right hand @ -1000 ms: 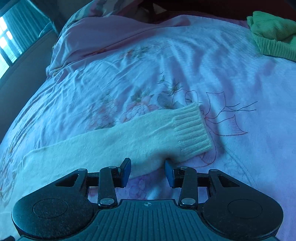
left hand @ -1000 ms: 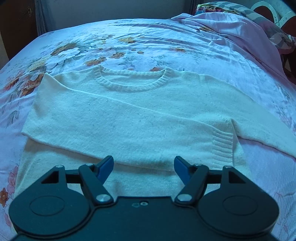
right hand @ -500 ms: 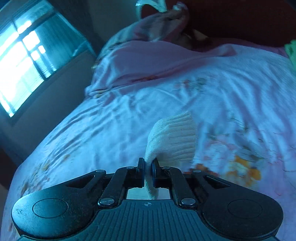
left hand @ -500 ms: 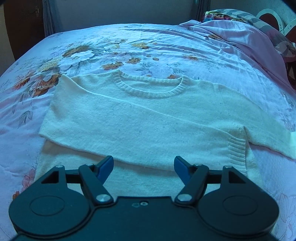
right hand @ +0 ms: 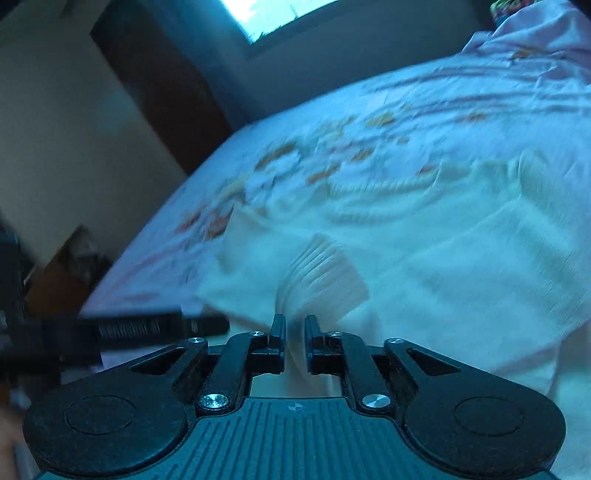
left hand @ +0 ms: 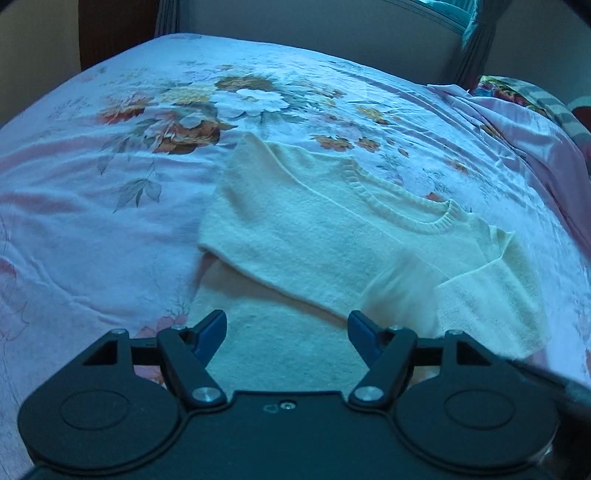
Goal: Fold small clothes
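A cream knitted sweater (left hand: 332, 236) lies flat on the flowered bedsheet (left hand: 92, 229), neckline away from me. One sleeve is folded across the chest; the other sleeve (left hand: 491, 295) is doubled over the body at the right, partly blurred by motion. My left gripper (left hand: 287, 326) hovers open over the sweater's lower part with nothing between its blue fingers. My right gripper (right hand: 294, 328) hangs above the sweater (right hand: 461, 266). Its jaws are opening, and the ribbed cuff (right hand: 325, 273) still hangs loosely between them, blurred.
A pink quilt (left hand: 524, 125) and a patterned pillow (left hand: 517, 92) lie along the bed's right side. Beyond the bed stand a wall, a window (right hand: 277, 14) and a dark wooden door (right hand: 159, 85). The other gripper's dark body (right hand: 147, 326) crosses the right wrist view at the left.
My right gripper closed on the cuff, swung the sleeve over onto the sweater's body, and has now parted its jaws. My left gripper shifted sideways, staying open.
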{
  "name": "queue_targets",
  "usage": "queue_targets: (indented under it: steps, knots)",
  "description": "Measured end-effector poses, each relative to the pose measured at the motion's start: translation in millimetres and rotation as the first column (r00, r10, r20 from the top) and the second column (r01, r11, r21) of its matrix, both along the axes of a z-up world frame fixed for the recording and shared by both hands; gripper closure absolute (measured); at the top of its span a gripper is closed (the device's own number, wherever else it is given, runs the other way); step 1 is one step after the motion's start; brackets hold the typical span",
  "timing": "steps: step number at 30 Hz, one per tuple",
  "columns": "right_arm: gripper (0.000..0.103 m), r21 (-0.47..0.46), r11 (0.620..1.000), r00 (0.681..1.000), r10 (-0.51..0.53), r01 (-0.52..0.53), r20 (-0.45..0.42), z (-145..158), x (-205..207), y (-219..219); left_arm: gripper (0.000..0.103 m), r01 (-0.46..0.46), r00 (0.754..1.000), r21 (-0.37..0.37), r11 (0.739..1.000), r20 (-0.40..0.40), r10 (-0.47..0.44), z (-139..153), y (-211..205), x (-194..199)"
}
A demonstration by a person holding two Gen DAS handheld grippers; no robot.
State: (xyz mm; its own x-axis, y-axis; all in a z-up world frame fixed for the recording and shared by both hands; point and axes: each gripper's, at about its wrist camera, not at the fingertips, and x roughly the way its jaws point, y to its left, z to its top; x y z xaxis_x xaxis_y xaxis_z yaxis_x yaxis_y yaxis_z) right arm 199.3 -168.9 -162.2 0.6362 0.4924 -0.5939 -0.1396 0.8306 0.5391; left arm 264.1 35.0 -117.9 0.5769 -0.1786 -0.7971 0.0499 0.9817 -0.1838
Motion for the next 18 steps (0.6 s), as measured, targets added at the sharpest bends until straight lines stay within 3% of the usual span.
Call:
queue_targets:
  steps: [1,2,5,8,13,15,18]
  knots:
    - [0.064,-0.002,1.000,1.000,0.016,-0.017,-0.015,-6.0,-3.4,5.7,0.033,0.002,1.000,-0.029,1.000,-0.018,-0.003,-1.9,5.1,0.9]
    - [0.047,0.009,1.000,1.000,0.020,-0.020,-0.011,-8.6,-7.7,5.5,0.033,0.007,0.999,-0.058,0.998,-0.036,-0.009,-3.7,8.5,1.6]
    - [0.044,0.015,1.000,0.999,-0.010,0.009,0.049,-2.3,-21.8,-4.9,0.033,0.034,0.995,-0.185,0.982,-0.088,-0.051,-11.3,11.9,0.3]
    - [0.044,0.015,0.997,0.995,-0.076,0.075,0.057,3.2,-29.0,-19.2,0.033,0.054,0.992,-0.255,0.965,-0.100,-0.082,-15.0,1.2,-1.4]
    - [0.044,0.033,0.992,0.992,-0.126,0.125,0.029,2.4,-40.9,-38.4,0.029,0.120,0.987,-0.176,0.977,-0.085,-0.136,-21.1,-39.6,-5.7]
    - [0.044,0.030,0.991,0.991,-0.130,0.130,0.011,-0.9,-37.5,-39.8,0.044,0.102,0.991,-0.118,0.988,-0.075,-0.111,-23.6,-48.6,-2.5]
    - [0.044,0.044,0.989,0.989,-0.144,0.143,0.017,3.4,-36.0,-42.1,0.054,-0.009,0.995,-0.094,0.996,-0.100,0.000,-23.1,-31.3,9.2]
